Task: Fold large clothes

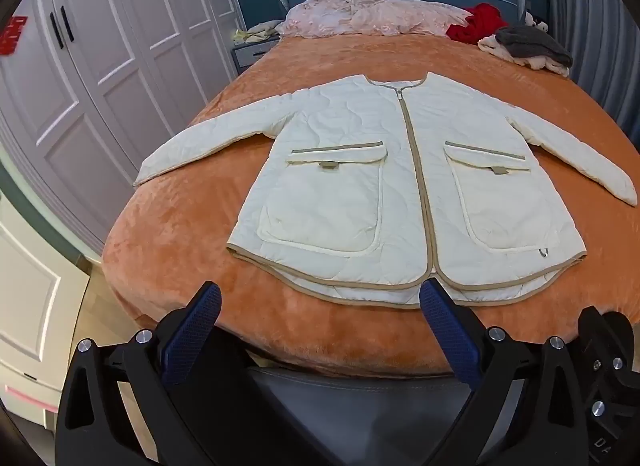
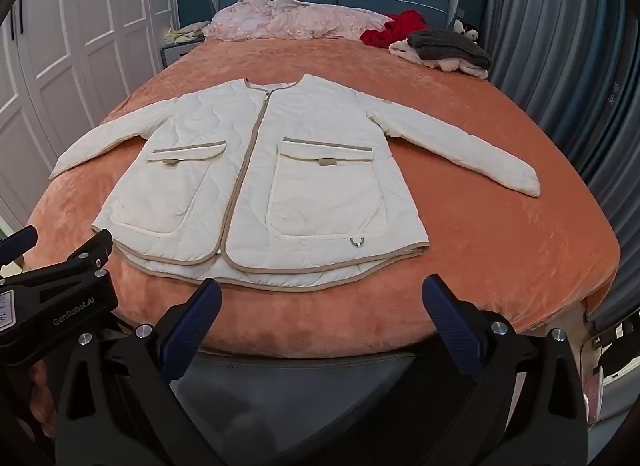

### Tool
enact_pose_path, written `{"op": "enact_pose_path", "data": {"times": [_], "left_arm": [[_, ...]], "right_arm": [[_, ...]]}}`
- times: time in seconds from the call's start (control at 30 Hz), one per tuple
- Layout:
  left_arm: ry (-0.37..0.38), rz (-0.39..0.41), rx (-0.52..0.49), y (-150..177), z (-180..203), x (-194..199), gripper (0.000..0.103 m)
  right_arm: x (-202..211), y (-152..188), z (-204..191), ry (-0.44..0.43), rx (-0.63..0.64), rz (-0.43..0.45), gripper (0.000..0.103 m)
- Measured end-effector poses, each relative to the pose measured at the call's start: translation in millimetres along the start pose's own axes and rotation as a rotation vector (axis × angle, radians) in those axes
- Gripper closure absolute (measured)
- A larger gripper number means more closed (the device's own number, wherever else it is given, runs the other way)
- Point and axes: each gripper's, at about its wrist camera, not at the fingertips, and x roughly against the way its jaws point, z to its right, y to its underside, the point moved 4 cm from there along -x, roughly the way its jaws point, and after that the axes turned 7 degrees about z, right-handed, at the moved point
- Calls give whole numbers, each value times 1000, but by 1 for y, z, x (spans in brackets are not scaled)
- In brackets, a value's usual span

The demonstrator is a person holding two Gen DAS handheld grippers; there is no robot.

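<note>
A cream quilted jacket (image 1: 392,189) with tan trim lies flat and zipped on the orange bedspread (image 1: 180,242), both sleeves spread outward; the right wrist view shows the jacket (image 2: 272,185) too. My left gripper (image 1: 320,298) hovers open just short of the jacket's hem, nothing between its blue pads. My right gripper (image 2: 322,294) is open as well, held before the hem over the bed's front edge. In the right wrist view the left gripper (image 2: 60,266) appears at the left, apart from the jacket's lower left corner.
A pink quilt (image 1: 372,15) is bunched at the headboard. Red (image 1: 480,23) and grey (image 1: 532,43) clothes are piled at the back right. White wardrobes (image 1: 100,65) stand to the left, grey curtains (image 2: 560,65) to the right. The bed's dark footboard (image 2: 300,378) lies below the grippers.
</note>
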Motion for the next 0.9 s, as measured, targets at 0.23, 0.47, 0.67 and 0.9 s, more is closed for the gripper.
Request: {"op": "enact_pose_path", "data": {"times": [0.23, 0.47, 0.67, 0.9], "left_arm": [[11, -4, 1, 4, 1, 3, 6], [2, -10, 2, 1, 0, 5, 6], [5, -11, 0, 0, 0, 7, 6], [11, -12, -1, 1, 5, 9, 6]], "right_arm": [[-3, 1, -2, 1, -9, -3, 5], [8, -1, -2, -2, 4, 13, 5], [8, -2, -3, -4, 10, 13, 5], [9, -4, -5, -4, 15, 12, 5]]}}
